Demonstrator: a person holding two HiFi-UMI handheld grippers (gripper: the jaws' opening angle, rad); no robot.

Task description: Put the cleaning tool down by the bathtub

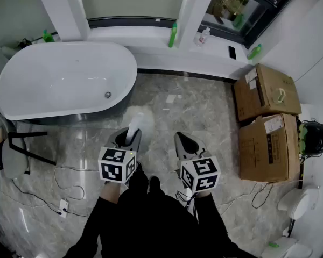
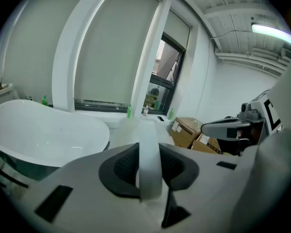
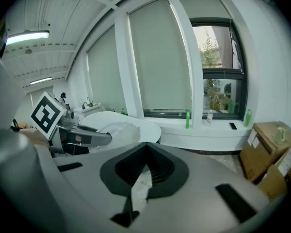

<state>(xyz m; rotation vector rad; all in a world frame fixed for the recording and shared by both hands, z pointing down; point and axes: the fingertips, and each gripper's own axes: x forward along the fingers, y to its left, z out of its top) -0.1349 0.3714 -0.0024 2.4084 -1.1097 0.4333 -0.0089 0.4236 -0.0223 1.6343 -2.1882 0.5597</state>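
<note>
**Beside the tub, tool in my left gripper**

Between the jaws of my left gripper [image 1: 130, 137] sits the white handle of the tool [image 1: 141, 120], and the jaws are closed tight on it. The left gripper view shows the handle [image 2: 149, 161] running straight out between the dark pads. In the head view the tool's pale, fluffy head points forward. It shows against the marble floor [image 1: 194, 109], just beside the dark near side of the bathtub [image 1: 126, 58]. From the right gripper view the fluffy head [image 3: 119, 130] appears in front of the tub's white rim, held up off the floor.

My right gripper [image 1: 181, 141] is level with the left one and a little apart from it. Its jaws are drawn narrow, nearly together, and nothing is between them. Only a sliver of floor shows through the gap in the right gripper view.

The tub lies ahead and to my left, white inside, with its drain [image 1: 107, 94] near the closer end. Behind it runs a white ledge [image 1: 151, 39] under the window, with a green bottle [image 1: 173, 35] standing on it. Two cardboard boxes [image 1: 266, 93] rest on the floor well off to my right. Thin cables [image 1: 70, 183] trail over the floor at my left.
</note>
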